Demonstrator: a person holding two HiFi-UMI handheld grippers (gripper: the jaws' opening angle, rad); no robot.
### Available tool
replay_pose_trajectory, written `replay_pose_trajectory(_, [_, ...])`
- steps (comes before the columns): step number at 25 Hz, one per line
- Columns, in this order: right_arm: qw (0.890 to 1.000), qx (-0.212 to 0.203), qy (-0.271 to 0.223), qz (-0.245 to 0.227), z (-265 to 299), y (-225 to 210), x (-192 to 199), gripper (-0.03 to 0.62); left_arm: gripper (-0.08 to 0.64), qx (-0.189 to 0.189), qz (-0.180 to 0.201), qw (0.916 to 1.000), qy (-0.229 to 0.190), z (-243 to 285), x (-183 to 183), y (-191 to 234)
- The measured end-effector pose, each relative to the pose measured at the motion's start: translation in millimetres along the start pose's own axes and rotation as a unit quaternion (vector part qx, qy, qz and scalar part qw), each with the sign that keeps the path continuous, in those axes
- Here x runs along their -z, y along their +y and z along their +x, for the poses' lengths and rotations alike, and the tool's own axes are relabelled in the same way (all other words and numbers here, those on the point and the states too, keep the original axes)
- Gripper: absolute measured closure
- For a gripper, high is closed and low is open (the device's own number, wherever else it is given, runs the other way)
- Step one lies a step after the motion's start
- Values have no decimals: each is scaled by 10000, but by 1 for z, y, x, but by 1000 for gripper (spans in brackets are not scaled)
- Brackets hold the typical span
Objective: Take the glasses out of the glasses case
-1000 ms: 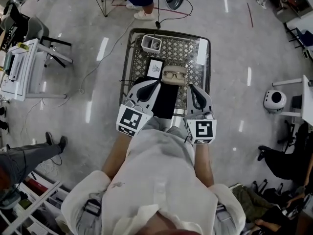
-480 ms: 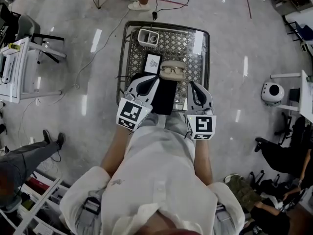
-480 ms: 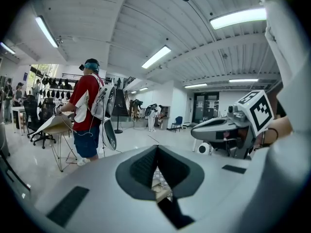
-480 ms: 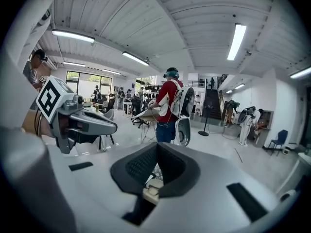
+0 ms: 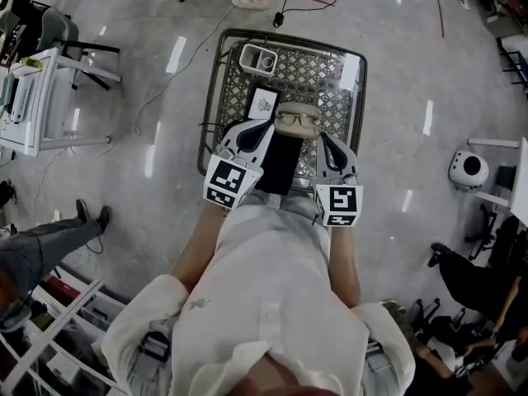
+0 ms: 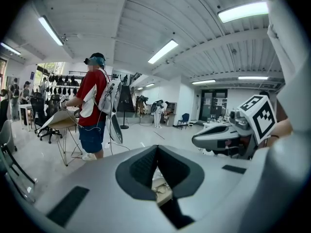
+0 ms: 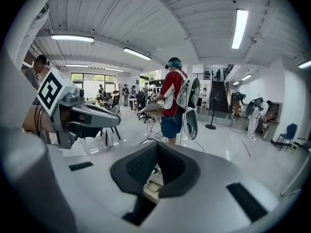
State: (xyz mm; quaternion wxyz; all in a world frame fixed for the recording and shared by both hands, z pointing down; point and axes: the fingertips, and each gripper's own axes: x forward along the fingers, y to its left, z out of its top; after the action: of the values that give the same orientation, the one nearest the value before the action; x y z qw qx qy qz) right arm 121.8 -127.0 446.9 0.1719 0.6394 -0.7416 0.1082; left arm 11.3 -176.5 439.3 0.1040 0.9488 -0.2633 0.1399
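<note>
An open beige glasses case lies on a wire-mesh table, with a pair of glasses resting in it. My left gripper hovers just left of the case, above the near half of the table. The right gripper hangs just to the case's right. The jaws of both are shut with nothing held. Under the left gripper's closed tips, the left gripper view shows the glasses in the case. The case also sits below the right gripper.
A black cloth lies between the grippers. A dark card with a white print sits left of the case, and a white box stands at the far left corner. A person in a red shirt stands beyond the table, near a stand.
Both grippers have edged a little forward toward the case. The case and glasses have not moved.
</note>
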Motion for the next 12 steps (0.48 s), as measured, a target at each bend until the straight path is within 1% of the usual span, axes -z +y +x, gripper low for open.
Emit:
replay_pose_trajectory(3, [9997,-164,174,69,8,-7,17,586,548,-83,-44,9999,109,14,6,-3])
replay_pose_trajectory(7, [9985,-340,401,144,19,-19,38,586,548,-177,-207,9991,326,31,22,-3])
replay_pose_trajectory(12, [9968,-502,585,186,33,-34,58,586,548,-260,-265,9977,565,51,34,-4])
